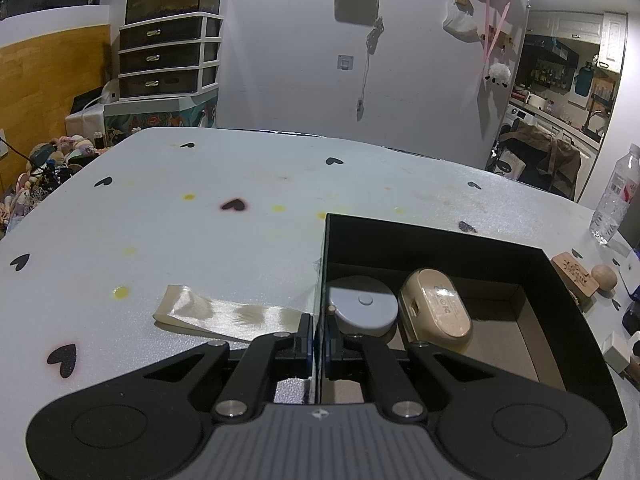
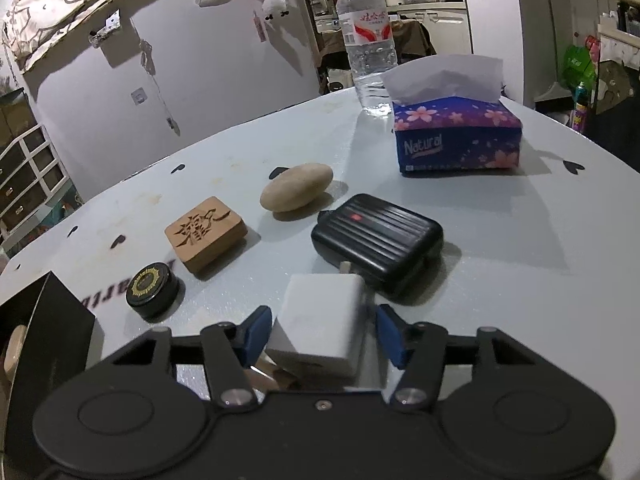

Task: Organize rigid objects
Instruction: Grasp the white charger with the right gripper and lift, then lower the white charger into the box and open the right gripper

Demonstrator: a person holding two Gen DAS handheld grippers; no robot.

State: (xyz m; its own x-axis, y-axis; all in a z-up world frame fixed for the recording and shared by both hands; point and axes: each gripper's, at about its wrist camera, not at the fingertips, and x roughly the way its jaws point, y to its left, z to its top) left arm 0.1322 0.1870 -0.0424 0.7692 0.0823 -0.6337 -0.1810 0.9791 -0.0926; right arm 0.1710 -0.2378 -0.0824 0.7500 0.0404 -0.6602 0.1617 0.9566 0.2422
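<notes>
My left gripper (image 1: 319,334) is shut on the left wall of an open black box (image 1: 560,276). Inside the box lie a grey round disc (image 1: 362,306) and a beige oval case (image 1: 436,308). In the right wrist view a white charger cube (image 2: 316,344) sits on the table between the blue fingers of my right gripper (image 2: 322,320). A narrow gap shows on each side of the cube, so the pads do not press it. Beyond it lie a black ribbed case (image 2: 378,240), a carved wooden block (image 2: 206,232), a beige oval stone (image 2: 296,192) and a black round tin (image 2: 152,290).
A blue tissue box (image 2: 456,136) and a water bottle (image 2: 368,40) stand at the far side of the white heart-print table (image 2: 520,260). A shiny beige ribbon (image 1: 224,312) lies left of the box. The box corner (image 2: 52,320) is at the right gripper's left.
</notes>
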